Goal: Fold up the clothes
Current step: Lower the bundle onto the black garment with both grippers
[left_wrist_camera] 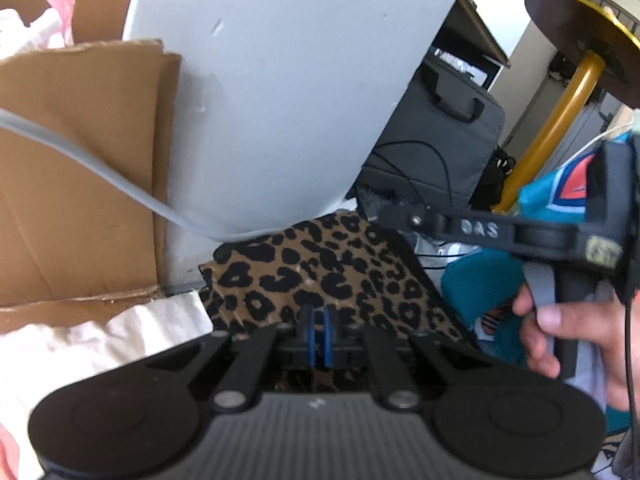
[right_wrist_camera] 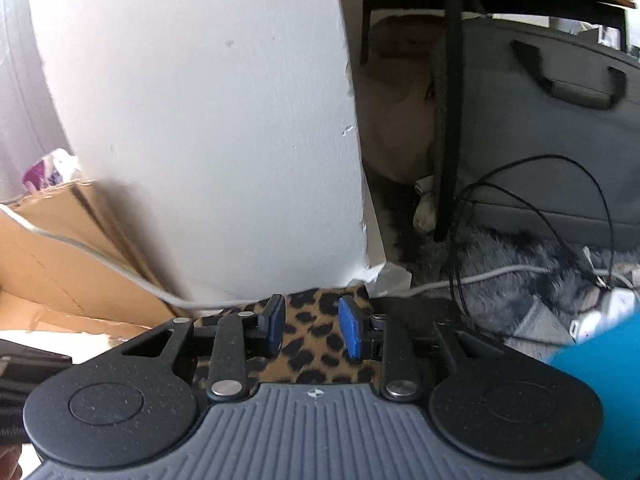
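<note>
A broad white wall (right_wrist_camera: 200, 120), smooth with small chips along its corner, fills the background, with flat brown cardboard (left_wrist_camera: 80, 160) leaning at its foot and a grey padded case (right_wrist_camera: 540, 140) to the right. Below the wall lies the leopard-print cloth (left_wrist_camera: 320, 276), a soft, flat folded piece; the left gripper (left_wrist_camera: 319, 336) has its blue pads pressed together, and whether cloth is between them I cannot tell. The right gripper (right_wrist_camera: 312, 330) stands with its blue pads (right_wrist_camera: 352, 332) apart above the cloth (right_wrist_camera: 308, 344), whose lower part is hidden by the black body.
</note>
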A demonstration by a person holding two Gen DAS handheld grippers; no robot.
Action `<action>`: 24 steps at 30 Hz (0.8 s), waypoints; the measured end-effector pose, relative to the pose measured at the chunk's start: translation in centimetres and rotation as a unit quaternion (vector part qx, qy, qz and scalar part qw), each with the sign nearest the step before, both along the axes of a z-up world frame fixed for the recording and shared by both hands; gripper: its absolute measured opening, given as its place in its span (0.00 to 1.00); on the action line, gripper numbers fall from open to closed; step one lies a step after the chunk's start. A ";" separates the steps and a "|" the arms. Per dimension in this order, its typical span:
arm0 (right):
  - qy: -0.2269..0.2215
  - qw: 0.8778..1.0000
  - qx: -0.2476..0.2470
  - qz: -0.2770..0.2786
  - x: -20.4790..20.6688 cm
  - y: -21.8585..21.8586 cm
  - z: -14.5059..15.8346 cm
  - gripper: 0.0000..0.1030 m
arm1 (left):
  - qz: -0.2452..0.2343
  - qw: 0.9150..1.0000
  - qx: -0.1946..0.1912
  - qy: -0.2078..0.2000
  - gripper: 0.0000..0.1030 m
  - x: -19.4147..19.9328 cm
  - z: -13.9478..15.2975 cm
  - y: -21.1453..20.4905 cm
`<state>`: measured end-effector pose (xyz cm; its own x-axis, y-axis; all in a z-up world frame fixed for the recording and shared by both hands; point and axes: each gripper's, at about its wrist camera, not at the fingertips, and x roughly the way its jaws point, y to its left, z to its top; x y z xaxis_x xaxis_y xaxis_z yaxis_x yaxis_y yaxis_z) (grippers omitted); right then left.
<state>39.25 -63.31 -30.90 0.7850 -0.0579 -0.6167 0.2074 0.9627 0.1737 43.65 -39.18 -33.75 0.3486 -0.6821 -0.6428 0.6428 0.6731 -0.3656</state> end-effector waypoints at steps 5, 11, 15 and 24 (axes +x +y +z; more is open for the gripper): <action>0.018 1.000 0.003 0.020 -3.4 3.0 -1.9 0.35 | -0.006 1.000 -0.008 -0.010 0.05 -2.6 0.3 0.4; 0.026 0.999 -0.014 0.040 -5.6 5.8 -3.4 0.36 | -0.019 0.999 0.017 -0.022 0.17 -4.8 -1.5 0.0; 0.033 0.998 -0.028 0.051 -6.5 5.6 -4.3 0.48 | -0.020 0.999 0.025 -0.022 0.22 -4.7 -2.8 0.1; 0.031 0.999 -0.015 0.002 -10.9 2.5 -5.3 0.63 | -0.039 0.998 0.038 -0.045 0.29 -5.0 -3.1 0.0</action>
<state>28.37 -60.76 -36.18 0.7459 -0.0735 -0.6620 0.2122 0.9683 0.1315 38.66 -39.19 -36.85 0.3544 -0.6602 -0.6622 0.7222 0.6431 -0.2547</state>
